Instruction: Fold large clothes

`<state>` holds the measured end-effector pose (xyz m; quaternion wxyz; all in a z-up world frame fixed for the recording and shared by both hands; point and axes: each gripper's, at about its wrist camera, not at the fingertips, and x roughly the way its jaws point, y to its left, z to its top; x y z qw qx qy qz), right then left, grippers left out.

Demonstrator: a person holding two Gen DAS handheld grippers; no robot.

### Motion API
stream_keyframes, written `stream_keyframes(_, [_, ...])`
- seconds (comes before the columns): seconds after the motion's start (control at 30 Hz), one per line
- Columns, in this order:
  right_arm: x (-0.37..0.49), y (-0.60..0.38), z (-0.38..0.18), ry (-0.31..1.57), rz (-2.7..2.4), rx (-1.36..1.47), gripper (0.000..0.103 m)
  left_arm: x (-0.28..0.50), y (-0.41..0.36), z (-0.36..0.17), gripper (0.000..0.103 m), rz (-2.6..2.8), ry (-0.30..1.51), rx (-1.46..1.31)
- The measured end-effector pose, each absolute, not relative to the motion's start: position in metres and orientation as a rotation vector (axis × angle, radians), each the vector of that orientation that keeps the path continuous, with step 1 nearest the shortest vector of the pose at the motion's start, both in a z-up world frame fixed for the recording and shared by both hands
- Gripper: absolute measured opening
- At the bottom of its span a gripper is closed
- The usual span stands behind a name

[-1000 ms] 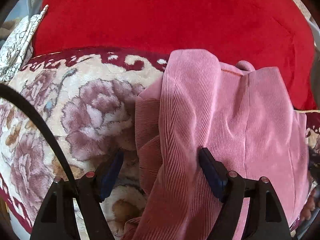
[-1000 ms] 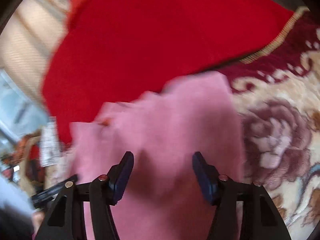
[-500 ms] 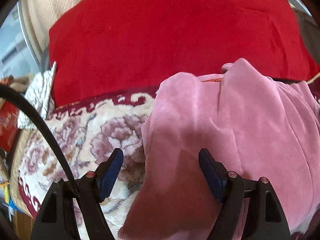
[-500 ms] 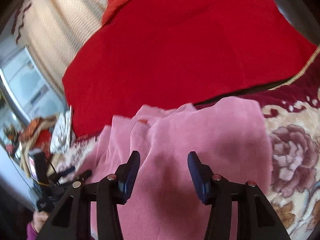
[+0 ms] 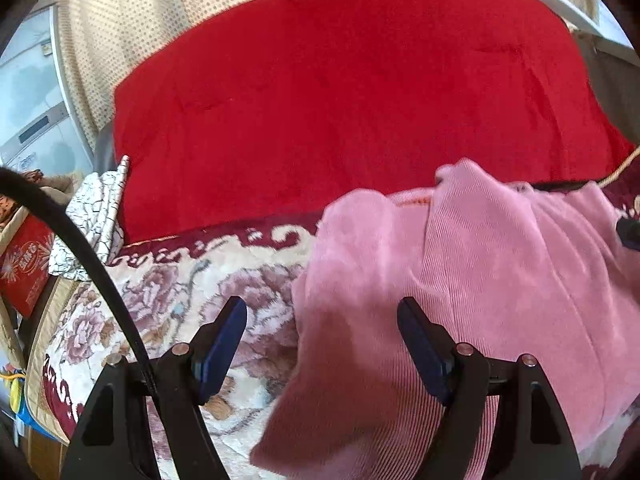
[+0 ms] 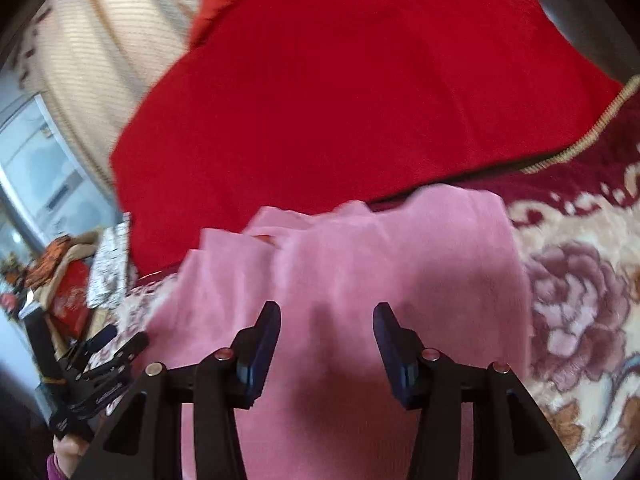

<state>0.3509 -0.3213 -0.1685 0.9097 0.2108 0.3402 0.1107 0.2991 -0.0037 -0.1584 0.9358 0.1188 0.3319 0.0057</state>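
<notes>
A pink corduroy garment (image 5: 480, 280) lies folded in a thick stack on a floral blanket (image 5: 168, 292). It also shows in the right wrist view (image 6: 380, 272). My left gripper (image 5: 322, 320) is open and empty, held above the garment's left edge. My right gripper (image 6: 326, 328) is open and empty, held above the middle of the garment. The left gripper (image 6: 100, 364) shows at the lower left of the right wrist view, beside the garment. The garment's near edge is hidden behind the gripper bodies.
A big red quilt (image 5: 340, 100) lies behind the garment. A white crackle-pattern cloth (image 5: 96, 216) and a red box (image 5: 24, 264) sit at the left edge of the bed. A curtain (image 5: 120, 28) hangs at the back. A black cable (image 5: 80, 248) crosses the left wrist view.
Both grippers have lifted and drawn back from the garment, so more of the red quilt and curtain shows. The right jaws have narrowed a little. The garment lies still.
</notes>
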Motion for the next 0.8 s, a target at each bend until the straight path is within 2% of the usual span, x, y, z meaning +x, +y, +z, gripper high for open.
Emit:
stream_keyframes(0.43, [0.365,-0.275,-0.201,0.833,0.254,0.269,0.052,0.281,0.041,-0.122,0.079,0.149,0.52,0.096])
stream_keyframes(0.8, [0.366,-0.276,-0.206,0.826,0.252,0.269,0.052,0.279,0.061,-0.116,0.079,0.191,0.489,0.052])
